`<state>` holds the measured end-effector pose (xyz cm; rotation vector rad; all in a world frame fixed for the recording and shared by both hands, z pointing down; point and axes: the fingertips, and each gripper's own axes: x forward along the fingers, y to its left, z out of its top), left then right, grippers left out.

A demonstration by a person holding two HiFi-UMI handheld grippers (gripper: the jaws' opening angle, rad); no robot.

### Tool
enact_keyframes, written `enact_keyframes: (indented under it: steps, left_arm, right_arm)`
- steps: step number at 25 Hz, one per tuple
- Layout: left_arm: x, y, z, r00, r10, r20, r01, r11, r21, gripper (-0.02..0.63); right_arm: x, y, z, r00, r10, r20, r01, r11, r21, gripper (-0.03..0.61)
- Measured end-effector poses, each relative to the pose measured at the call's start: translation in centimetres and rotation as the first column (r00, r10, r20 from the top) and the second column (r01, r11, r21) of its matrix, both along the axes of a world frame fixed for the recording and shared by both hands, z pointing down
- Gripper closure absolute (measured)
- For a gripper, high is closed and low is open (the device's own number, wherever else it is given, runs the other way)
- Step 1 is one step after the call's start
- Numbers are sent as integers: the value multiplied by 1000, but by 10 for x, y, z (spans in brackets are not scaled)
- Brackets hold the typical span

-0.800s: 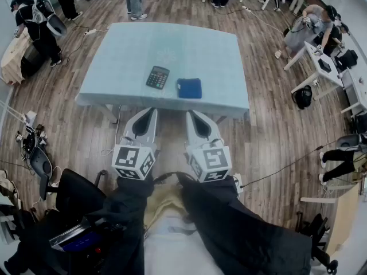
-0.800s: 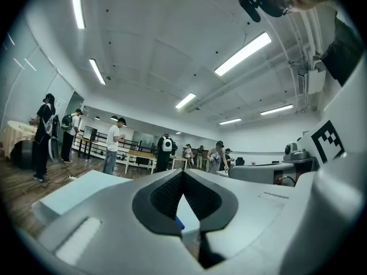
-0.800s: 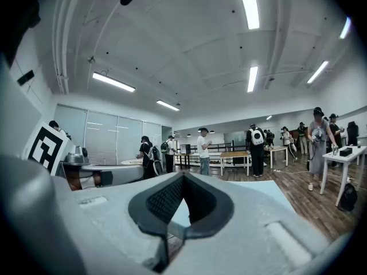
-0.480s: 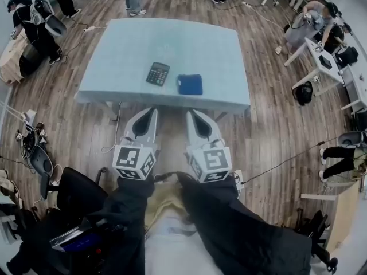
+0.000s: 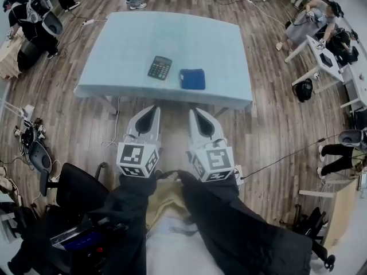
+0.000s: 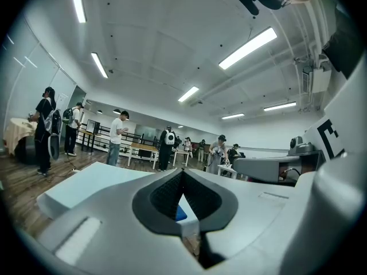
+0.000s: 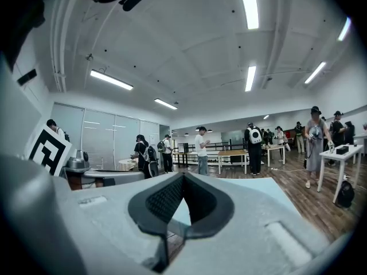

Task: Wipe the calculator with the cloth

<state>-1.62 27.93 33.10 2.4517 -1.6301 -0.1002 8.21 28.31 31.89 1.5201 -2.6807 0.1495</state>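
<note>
- The calculator [image 5: 159,67] lies flat, keys up, near the front edge of the pale blue surface [image 5: 172,33], within easy reach for wiping
- The folded dark blue cloth [image 5: 192,79] lies just right of the calculator and apart from it; nothing holds it, so the wiping has not yet begun
- The left gripper [image 5: 152,109] hangs on the person's side of the calculator, well short of it and off the surface; its fingers [image 6: 163,195] are pressed together with nothing between them
- The right gripper [image 5: 194,112] sits alongside, equally short of the calculator and roughly in line with the cloth; its fingers [image 7: 163,199] are also closed and empty
- Both point about level toward the calculator, which reads as a ready stance; the right one looks best placed to take the cloth, and would have to part its fingers first
</note>
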Motion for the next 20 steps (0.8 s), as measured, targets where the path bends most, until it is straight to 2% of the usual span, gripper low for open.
enact_keyframes:
  steps: [20]
  left_arm:
    - [-46, 1, 40, 1000, 18, -23, -20, 996, -85, 617]
  right_arm:
    - [-45, 4, 38, 1000, 15, 1, -15, 996, -85, 578]
